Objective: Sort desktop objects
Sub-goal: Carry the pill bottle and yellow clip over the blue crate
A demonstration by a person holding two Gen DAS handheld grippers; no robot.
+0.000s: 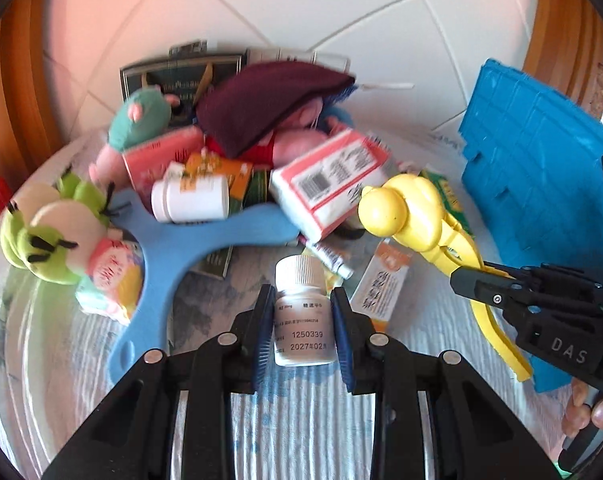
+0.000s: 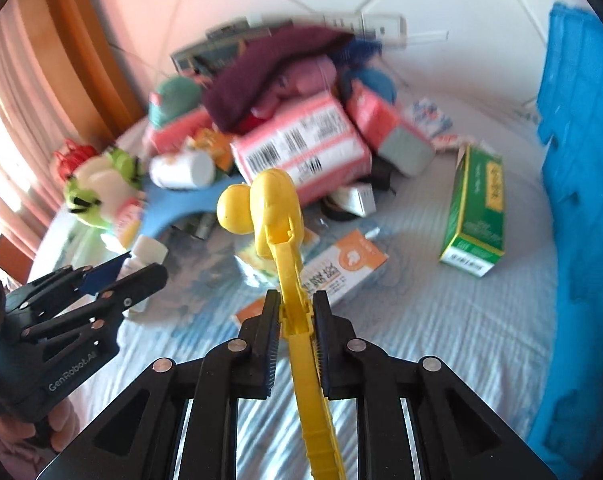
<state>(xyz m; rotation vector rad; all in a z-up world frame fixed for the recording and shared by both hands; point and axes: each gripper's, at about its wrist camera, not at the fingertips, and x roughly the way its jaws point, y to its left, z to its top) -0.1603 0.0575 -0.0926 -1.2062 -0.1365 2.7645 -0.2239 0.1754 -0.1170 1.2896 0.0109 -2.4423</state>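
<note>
Bottle (image 1: 303,312), white (screw cap, printed label), yellow tongs (image 2: 285,248), duck-shaped head.

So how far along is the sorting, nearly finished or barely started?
Barely started, by the look of it. Nothing shows as sorted yet. In hand: the left gripper holds a white pill bottle, and the right gripper holds a yellow duck-headed tong. Left: a big heap of plush toys, boxes and another bottle by the blue crate.

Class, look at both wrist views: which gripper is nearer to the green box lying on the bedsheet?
Right. The right gripper, shut on the yellow duck-shaped tongs, is beside the green box; the left gripper, holding a white pill bottle, is farther away.
</note>
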